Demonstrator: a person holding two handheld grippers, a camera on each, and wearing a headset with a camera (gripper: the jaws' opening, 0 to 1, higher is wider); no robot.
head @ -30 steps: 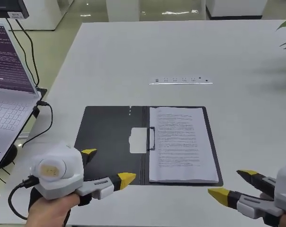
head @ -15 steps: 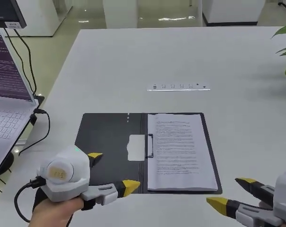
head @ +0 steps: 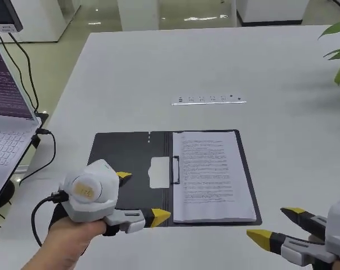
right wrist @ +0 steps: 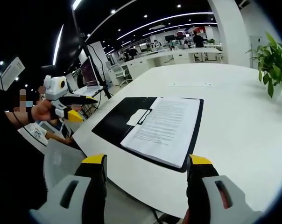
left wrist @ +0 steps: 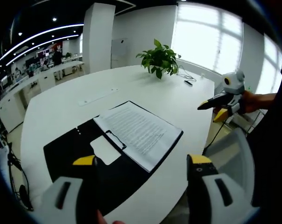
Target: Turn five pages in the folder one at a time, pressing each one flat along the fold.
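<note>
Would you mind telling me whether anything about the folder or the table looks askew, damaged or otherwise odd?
Nothing stands out. The folder lies open and flat on the table, roughly square to its near edge, with the pages neatly stacked on its right half. The left gripper and right gripper hover with jaws open.

OPEN-PLAN OFFICE: A broad white desk [head: 159, 67] stretches away under mixed daylight and electric light, with 1 recessed socket strip [head: 208, 100] set into its middle. An open laptop [head: 4, 129] with a purple screen sits just off the desk's left edge, above a glossy pale floor [head: 63, 56]. A leafy green plant [left wrist: 159, 58] stands near the desk's right edge. Behind it rises a square white pillar [left wrist: 98, 39], and tall windows [left wrist: 211, 42] glare bright. Curved strip lights [right wrist: 164, 21] and round spotlights [right wrist: 114, 11] line the dark ceiling, above further rows of white desks [right wrist: 178, 55].
</note>
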